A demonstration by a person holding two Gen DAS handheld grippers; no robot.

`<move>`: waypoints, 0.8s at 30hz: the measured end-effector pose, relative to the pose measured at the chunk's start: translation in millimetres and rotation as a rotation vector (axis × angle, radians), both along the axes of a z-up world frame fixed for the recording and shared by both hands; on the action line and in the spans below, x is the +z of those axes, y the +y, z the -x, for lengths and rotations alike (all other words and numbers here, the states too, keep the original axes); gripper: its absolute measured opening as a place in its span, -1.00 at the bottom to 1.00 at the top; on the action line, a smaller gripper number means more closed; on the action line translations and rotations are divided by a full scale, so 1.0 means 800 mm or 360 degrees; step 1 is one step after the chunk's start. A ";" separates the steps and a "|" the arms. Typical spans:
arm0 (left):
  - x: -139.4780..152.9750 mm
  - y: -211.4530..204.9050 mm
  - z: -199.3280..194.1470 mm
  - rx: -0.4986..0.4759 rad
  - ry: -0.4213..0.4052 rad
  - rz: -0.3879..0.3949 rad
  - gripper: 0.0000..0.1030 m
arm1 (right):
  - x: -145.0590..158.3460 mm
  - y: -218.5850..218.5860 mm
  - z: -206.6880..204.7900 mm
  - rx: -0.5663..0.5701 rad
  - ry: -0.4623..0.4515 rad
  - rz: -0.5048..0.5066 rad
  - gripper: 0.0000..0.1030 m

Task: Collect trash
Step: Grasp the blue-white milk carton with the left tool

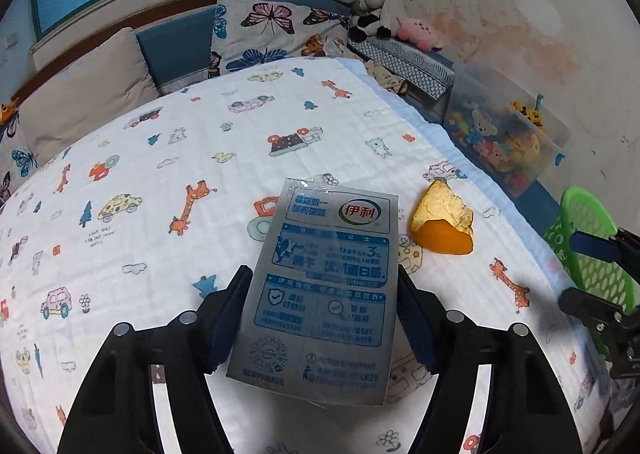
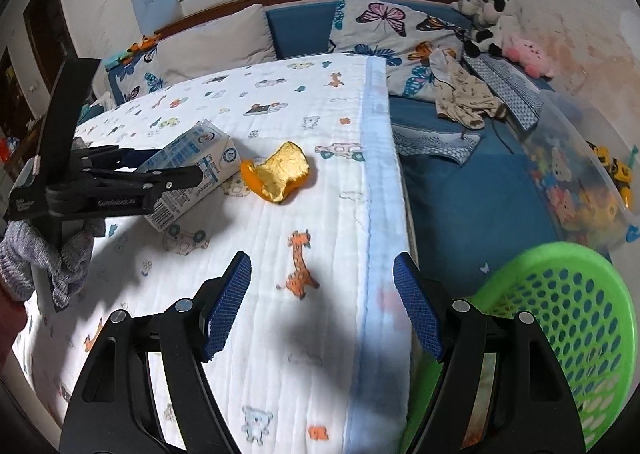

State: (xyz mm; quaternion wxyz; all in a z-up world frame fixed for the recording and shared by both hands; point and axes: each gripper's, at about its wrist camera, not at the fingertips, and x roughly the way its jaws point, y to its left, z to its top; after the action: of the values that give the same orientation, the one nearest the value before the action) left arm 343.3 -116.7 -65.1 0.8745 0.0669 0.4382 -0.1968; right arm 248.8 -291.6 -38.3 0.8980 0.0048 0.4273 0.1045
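On the bed's animal-print blanket [image 1: 200, 141], the left tongs [image 1: 322, 318] are straddling a milk carton [image 1: 328, 286], pads touching its sides, beside an orange peel [image 1: 442, 219]. Right tongs [image 2: 322, 308] are gaping empty, the green basket [image 2: 568, 318] sitting beside them.

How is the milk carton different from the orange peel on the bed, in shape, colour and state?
The milk carton is a flat-sided box, white with blue print; the orange peel is a curled, ragged scrap, orange outside and pale inside. The carton lies between the left gripper's fingers; the peel lies free beside it. Both rest on the printed blanket.
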 end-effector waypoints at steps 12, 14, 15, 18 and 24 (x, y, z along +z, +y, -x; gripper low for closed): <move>0.036 0.043 0.023 0.0095 -0.0088 0.0052 0.25 | -0.016 0.036 -0.055 0.0132 0.0044 0.0005 0.43; 0.040 0.051 0.026 0.0115 -0.0085 0.0070 0.25 | -0.021 0.044 -0.068 0.0146 0.0063 -0.0002 0.43; 0.042 0.055 0.027 0.0125 -0.0085 0.0076 0.25 | -0.024 0.046 -0.073 0.0147 0.0071 0.0000 0.43; 0.047 0.067 0.033 0.0134 -0.0106 0.0070 0.25 | -0.031 0.053 -0.087 0.0147 0.0095 -0.0010 0.38; 0.049 0.085 0.038 0.0160 -0.0110 0.0072 0.25 | -0.041 0.064 -0.106 0.0152 0.0117 0.0012 0.29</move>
State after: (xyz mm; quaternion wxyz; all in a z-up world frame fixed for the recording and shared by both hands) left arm 312.6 -48.9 -25.7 0.8991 0.0317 0.4061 -0.1600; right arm 333.9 -240.7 -71.3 0.8758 -0.0151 0.4600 0.1455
